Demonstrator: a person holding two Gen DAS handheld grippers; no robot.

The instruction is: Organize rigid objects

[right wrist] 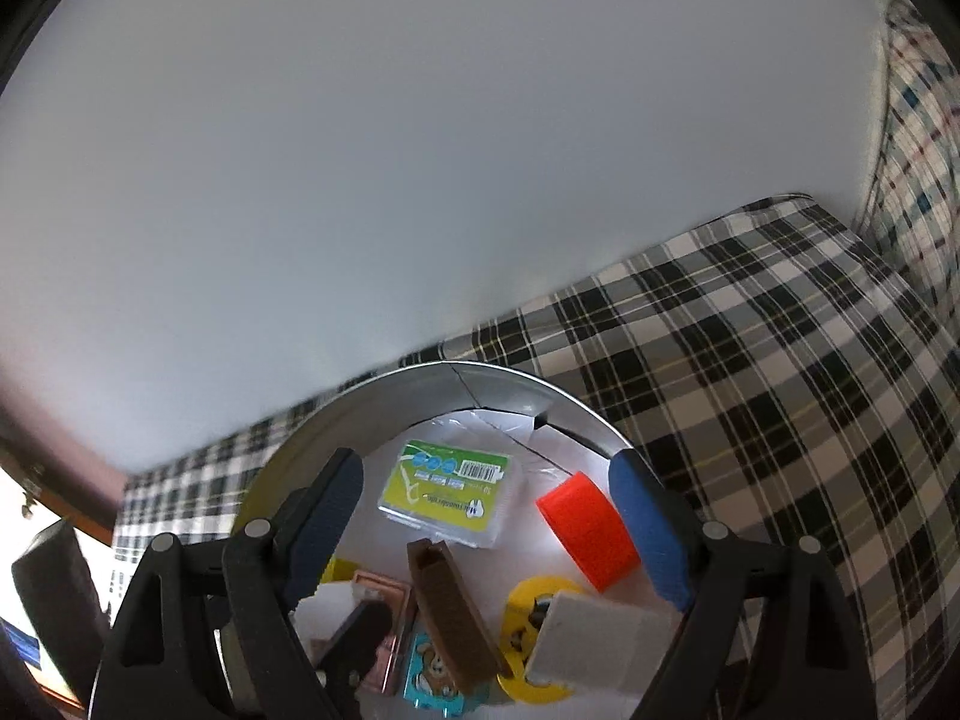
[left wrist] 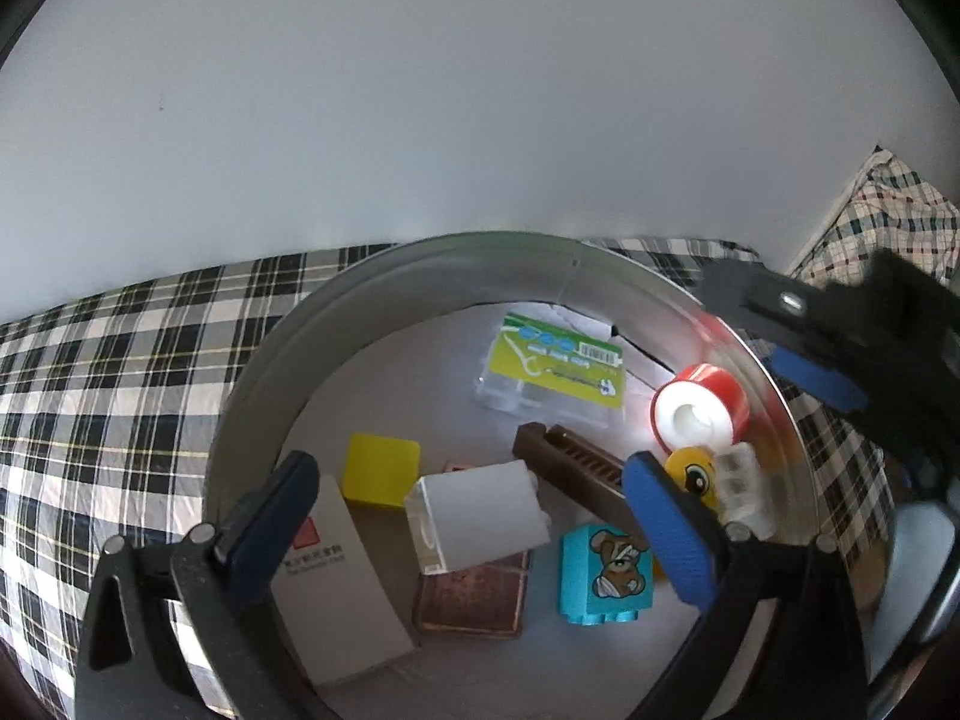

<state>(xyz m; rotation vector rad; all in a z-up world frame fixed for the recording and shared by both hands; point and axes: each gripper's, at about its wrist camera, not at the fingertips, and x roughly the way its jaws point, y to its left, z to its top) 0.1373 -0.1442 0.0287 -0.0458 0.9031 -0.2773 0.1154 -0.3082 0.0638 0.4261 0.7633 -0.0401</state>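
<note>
A round metal tin [left wrist: 252,372] on a plaid cloth holds several rigid things. Among them are a green-labelled clear box [left wrist: 552,372], a red tape roll [left wrist: 699,414], a yellow block [left wrist: 381,477], a frosted white box [left wrist: 480,516], a brown ridged bar [left wrist: 576,468] and a blue bear block [left wrist: 606,576]. My left gripper [left wrist: 474,510] stands open over the white box, its pads clear of it. My right gripper [right wrist: 486,522] is open above the tin [right wrist: 420,378]. The red roll [right wrist: 585,531] lies just inside its right finger [right wrist: 648,531], and the green-labelled box [right wrist: 450,495] is ahead.
A grey card box with a red logo [left wrist: 336,588] leans at the tin's left wall. A yellow smiley disc [left wrist: 696,474] and a brown flat case [left wrist: 474,600] lie inside too. Plaid bedding [right wrist: 780,390] surrounds the tin, and a pale wall [left wrist: 420,90] rises behind.
</note>
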